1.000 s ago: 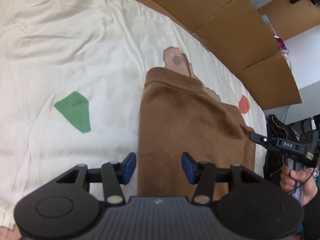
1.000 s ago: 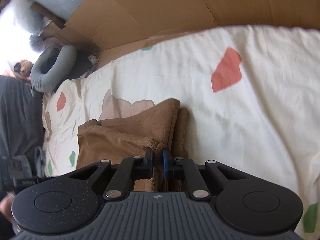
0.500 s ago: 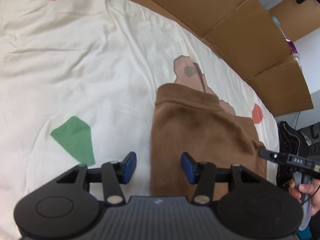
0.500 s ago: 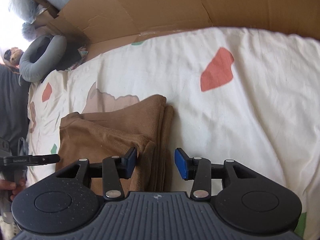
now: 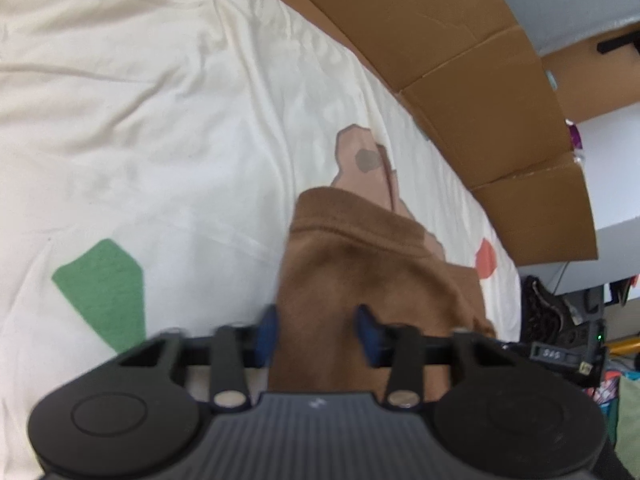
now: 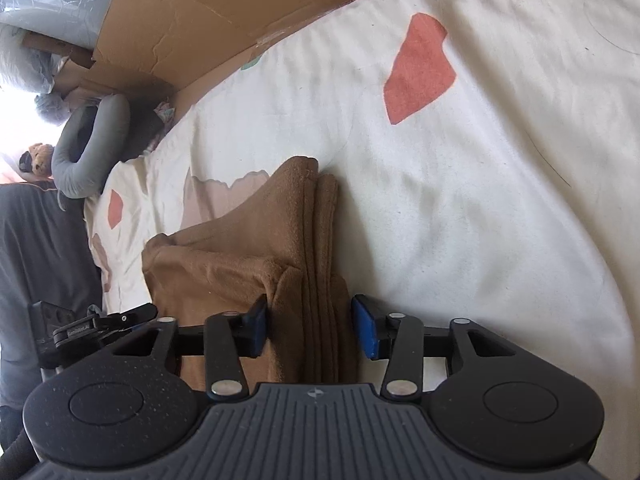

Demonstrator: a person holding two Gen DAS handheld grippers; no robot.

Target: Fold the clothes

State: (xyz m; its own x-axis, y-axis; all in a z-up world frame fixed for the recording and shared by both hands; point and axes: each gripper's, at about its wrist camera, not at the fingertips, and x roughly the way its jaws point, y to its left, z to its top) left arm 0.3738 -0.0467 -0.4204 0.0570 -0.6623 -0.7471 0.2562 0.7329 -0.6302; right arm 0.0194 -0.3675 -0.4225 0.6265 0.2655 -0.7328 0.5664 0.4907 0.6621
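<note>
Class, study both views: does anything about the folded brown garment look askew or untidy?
Slightly. On the brown garment, the layered edges along its right side are stepped rather than flush, and the top layer puckers near the right gripper. Nothing is damaged.

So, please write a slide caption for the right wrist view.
Right gripper closing around the folded brown garment's stacked edge on a patterned white sheet.

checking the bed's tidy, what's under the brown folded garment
The brown folded garment lies on the cream bedsheet. A beige printed patch of the sheet shows past its far edge and runs under it. Anything else beneath is covered by the cloth.
</note>
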